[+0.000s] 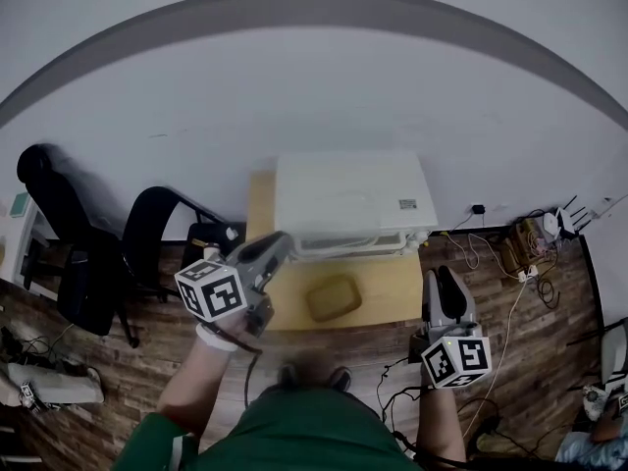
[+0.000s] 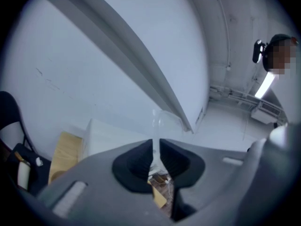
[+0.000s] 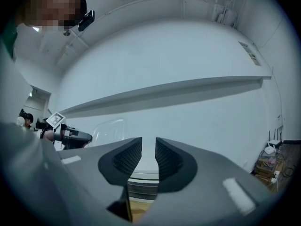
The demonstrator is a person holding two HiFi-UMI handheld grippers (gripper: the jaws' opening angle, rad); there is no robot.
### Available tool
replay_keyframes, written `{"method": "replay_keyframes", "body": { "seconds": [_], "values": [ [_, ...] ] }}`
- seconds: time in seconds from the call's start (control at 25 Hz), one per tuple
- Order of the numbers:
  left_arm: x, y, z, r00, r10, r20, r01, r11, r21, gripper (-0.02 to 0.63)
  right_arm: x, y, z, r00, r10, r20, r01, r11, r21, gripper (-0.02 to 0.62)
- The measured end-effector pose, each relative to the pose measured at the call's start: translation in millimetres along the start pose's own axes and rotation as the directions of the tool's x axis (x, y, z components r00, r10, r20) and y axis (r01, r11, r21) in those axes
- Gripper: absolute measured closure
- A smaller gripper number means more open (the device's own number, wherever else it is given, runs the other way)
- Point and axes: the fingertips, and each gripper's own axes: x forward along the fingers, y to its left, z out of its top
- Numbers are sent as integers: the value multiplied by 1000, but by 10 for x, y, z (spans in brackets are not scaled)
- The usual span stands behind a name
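At the left edge of the head view stood two black chairs (image 1: 88, 253) on the wooden floor. Right of them, the left claw (image 1: 283, 243) was raised over the near-left corner of the wooden surface (image 1: 388, 285). In the left gripper view this claw (image 2: 155, 149) had its pads drawn almost together, clamped on the thin lower edge of a clear plastic piece (image 2: 163, 121). The piece rose upright out of the claw, toward the middle of that frame. The right gripper view showed the same piece (image 3: 108, 128) at centre left, held clear of the surface.

A brown tray (image 1: 334, 297) lay on the surface at the frame's middle, with a white box (image 1: 353, 194) just behind it. Further right, the right claw (image 1: 444, 281) hung beside the surface's right edge. Its pads (image 3: 167, 159) stood a narrow gap apart with nothing between them.
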Motion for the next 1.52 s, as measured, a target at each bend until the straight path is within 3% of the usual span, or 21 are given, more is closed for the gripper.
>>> {"method": "replay_keyframes", "body": {
  "seconds": [0.56, 0.84, 1.52],
  "values": [
    [27, 26, 205, 999, -5, 45, 5, 1000, 4, 565, 79, 0, 65, 1000, 5, -7, -6, 996, -84, 506],
    [24, -4, 228, 999, -1, 52, 0, 1000, 6, 565, 51, 22, 162, 999, 32, 35, -28, 995, -97, 506],
    [37, 10, 212, 998, 11, 64, -10, 1000, -7, 565, 87, -16, 111, 998, 42, 38, -38, 995, -97, 506]
  ]
}}
